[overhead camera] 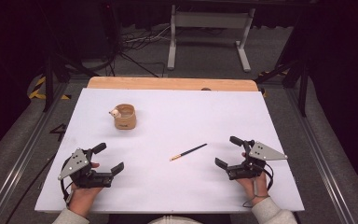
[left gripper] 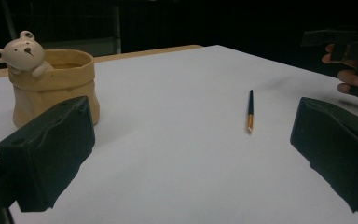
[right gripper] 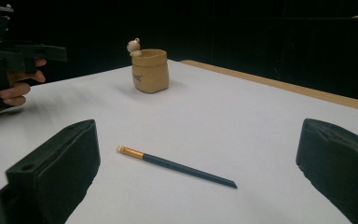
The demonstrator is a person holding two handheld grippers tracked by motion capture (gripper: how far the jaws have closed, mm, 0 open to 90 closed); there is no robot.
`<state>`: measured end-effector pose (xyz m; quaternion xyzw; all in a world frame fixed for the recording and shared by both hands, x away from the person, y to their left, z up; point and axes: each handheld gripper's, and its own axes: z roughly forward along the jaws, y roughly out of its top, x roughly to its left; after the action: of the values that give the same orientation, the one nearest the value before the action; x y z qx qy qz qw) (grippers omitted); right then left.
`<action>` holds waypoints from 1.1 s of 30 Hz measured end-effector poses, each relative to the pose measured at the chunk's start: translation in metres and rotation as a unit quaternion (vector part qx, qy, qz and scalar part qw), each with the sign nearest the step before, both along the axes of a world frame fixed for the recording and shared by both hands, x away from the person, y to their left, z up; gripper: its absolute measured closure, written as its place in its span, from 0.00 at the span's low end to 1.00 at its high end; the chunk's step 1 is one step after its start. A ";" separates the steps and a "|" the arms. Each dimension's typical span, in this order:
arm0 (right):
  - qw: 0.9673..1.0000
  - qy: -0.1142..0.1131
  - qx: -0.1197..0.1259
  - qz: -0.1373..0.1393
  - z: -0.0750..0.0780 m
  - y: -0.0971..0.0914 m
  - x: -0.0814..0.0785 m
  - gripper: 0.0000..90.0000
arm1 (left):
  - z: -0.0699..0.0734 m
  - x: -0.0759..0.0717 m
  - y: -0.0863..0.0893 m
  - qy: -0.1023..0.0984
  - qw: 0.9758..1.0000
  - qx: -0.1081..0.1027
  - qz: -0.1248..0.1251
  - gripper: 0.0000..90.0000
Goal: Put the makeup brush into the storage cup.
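Each hand grips its tool from below, the left gripper (overhead camera: 107, 158) and the right gripper (overhead camera: 229, 151) well apart and facing each other, both with jaws spread wide and nothing between them, forearms in grey sleeves trailing behind them.

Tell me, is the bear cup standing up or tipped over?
Upright. The cup sits on its base on the table, mouth facing up.

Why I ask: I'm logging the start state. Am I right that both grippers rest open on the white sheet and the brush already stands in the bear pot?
Not quite: the brush lies flat on the white sheet, apart from the bear pot, as the high view shows. Both the left gripper and right gripper are open.
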<state>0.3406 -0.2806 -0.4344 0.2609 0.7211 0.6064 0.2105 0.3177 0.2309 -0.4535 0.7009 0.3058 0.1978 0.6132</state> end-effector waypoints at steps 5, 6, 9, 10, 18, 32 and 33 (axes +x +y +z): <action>1.000 -0.003 0.007 -0.002 0.000 -0.005 0.003 0.00 | 0.001 -0.001 0.000 -0.001 1.000 0.000 0.002 0.01; 1.000 -0.003 0.010 -0.002 0.000 -0.006 0.004 0.00 | 0.001 -0.001 0.000 -0.001 1.000 0.000 0.002 0.01; 1.000 0.001 0.008 -0.005 0.001 -0.007 0.006 0.00 | 0.002 -0.001 0.000 -0.001 1.000 -0.001 0.001 0.01; 1.000 -0.001 0.005 -0.007 0.002 -0.007 0.007 0.00 | 0.002 -0.001 0.000 -0.001 1.000 -0.003 0.002 0.01; 0.999 0.042 -0.011 -0.011 0.017 -0.004 0.016 0.00 | 0.002 -0.001 0.000 0.001 1.000 -0.003 0.003 0.00; 0.992 0.055 -0.107 0.035 0.059 0.021 0.052 0.02 | 0.002 -0.002 0.002 0.002 1.000 -0.003 0.004 0.00; 0.991 0.058 -0.113 0.036 0.062 0.023 0.055 0.02 | 0.002 -0.002 0.002 0.002 1.000 -0.003 0.004 0.00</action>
<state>0.3954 -0.2581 -0.3728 0.2437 0.8051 0.5119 0.1741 0.3154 0.2327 -0.4514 0.6983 0.3102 0.1983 0.6139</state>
